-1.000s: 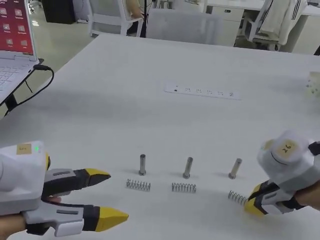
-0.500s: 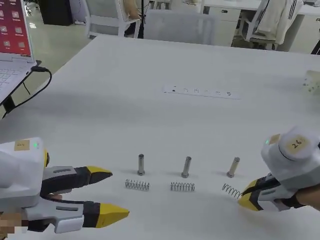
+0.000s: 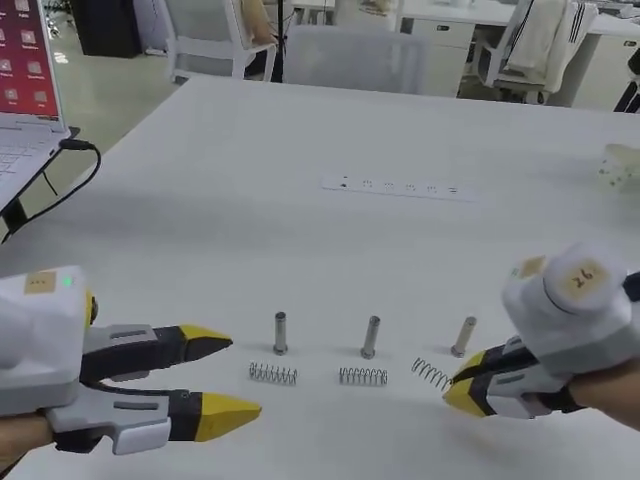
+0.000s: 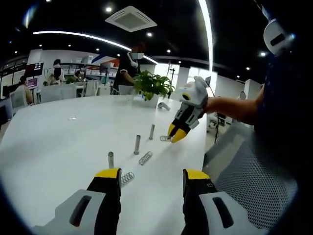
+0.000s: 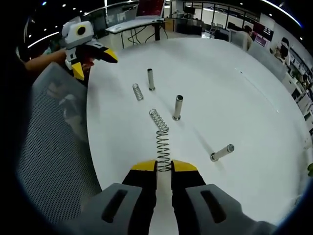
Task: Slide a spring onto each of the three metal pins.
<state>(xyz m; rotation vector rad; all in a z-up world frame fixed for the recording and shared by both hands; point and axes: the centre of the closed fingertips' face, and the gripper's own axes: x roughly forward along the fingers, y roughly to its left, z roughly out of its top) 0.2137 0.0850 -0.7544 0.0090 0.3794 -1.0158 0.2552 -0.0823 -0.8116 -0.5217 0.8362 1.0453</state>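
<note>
Open-plan office. Wide white counter [image 3: 300, 150], matte. Laptop [image 3: 25, 70] open at its left edge. Power strip [image 3: 397, 187] lying mid-surface. Grey chairs [image 3: 360, 55] beyond the far side. Potted plant [image 4: 151, 84] at one end. Dark ceiling, strip lights [image 4: 205, 34], square vent [image 4: 130, 18].

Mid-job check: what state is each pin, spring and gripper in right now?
Left pin: upright, bare.
Middle pin: upright, bare.
Right pin: upright, bare.
Left spring: lying flat, loose.
Middle spring: lying flat, loose.
Right spring: gripped at one end, not on a pin.
Left gripper: open, empty.
Right gripper: shut on the Right spring.
</note>
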